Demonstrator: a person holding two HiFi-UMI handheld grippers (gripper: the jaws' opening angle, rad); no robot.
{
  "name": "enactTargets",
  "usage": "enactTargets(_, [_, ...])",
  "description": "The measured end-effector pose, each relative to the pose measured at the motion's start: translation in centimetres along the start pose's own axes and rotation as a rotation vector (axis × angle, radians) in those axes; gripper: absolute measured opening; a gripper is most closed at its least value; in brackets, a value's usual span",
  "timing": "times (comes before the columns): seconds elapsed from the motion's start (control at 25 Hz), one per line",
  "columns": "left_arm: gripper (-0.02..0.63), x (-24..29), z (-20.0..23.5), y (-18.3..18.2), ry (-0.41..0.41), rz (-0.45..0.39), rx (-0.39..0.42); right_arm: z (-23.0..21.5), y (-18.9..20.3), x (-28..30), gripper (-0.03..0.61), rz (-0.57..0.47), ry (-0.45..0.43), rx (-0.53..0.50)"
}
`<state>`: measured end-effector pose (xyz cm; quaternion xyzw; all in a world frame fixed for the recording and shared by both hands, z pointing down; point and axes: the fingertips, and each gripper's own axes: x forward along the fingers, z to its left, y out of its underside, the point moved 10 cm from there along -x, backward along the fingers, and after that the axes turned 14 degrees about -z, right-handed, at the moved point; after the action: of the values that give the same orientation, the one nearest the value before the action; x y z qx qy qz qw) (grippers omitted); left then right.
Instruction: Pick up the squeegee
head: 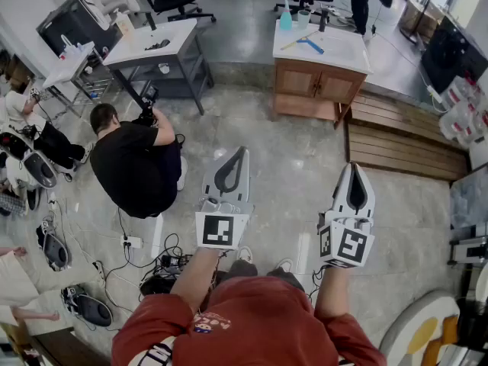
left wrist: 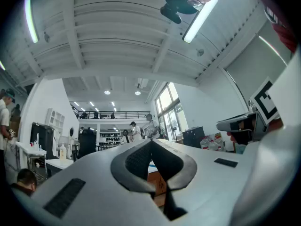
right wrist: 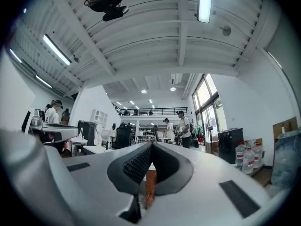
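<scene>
The squeegee (head: 310, 45), with a blue handle, lies on the white top of a wooden cabinet (head: 316, 86) far ahead across the floor. A teal bottle (head: 286, 17) and a cup (head: 303, 18) stand behind it on the same top. My left gripper (head: 238, 155) and right gripper (head: 356, 170) are held side by side in front of me at about waist height. Both point toward the cabinet and are well short of it. In the left gripper view the left gripper (left wrist: 151, 141) has its jaws together with nothing between them. The right gripper (right wrist: 151, 145) in its own view looks the same.
A person in black (head: 137, 162) crouches on the floor to the left. Behind that person stands a grey table (head: 152, 44). Wooden decking (head: 404, 139) lies to the right of the cabinet. Cables and a power strip (head: 133, 242) trail on the floor near my feet.
</scene>
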<state>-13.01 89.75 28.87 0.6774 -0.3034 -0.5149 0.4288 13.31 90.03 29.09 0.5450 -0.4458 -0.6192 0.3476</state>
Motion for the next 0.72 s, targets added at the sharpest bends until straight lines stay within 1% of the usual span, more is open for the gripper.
enactTargets(0.08, [0.017, -0.3, 0.6, -0.1, -0.001, -0.005, -0.005, 0.5, 0.3, 0.4, 0.008, 0.003, -0.001, 0.013])
enactTargets(0.2, [0.017, -0.4, 1.2, -0.2, 0.022, -0.013, 0.004, 1.1, 0.7, 0.4, 0.008, 0.011, 0.014, 0.030])
enactTargets(0.32, [0.017, -0.6, 2.2, -0.5, 0.029, -0.017, -0.016, 2.5, 0.7, 0.4, 0.008, 0.009, 0.022, 0.035])
enactTargets(0.48, [0.017, -1.5, 5.0, -0.7, 0.026, -0.032, -0.024, 5.4, 0.7, 0.9, 0.008, -0.022, 0.014, 0.051])
enactTargets(0.56, [0.017, -1.4, 6.7, -0.8, 0.026, -0.046, -0.026, 7.0, 0.5, 1.6, 0.008, -0.044, 0.012, 0.041])
enactTargets(0.72, [0.017, -1.3, 9.7, -0.3, 0.041, -0.054, -0.024, 9.6, 0.7, 2.7, 0.008, -0.054, 0.023, 0.050])
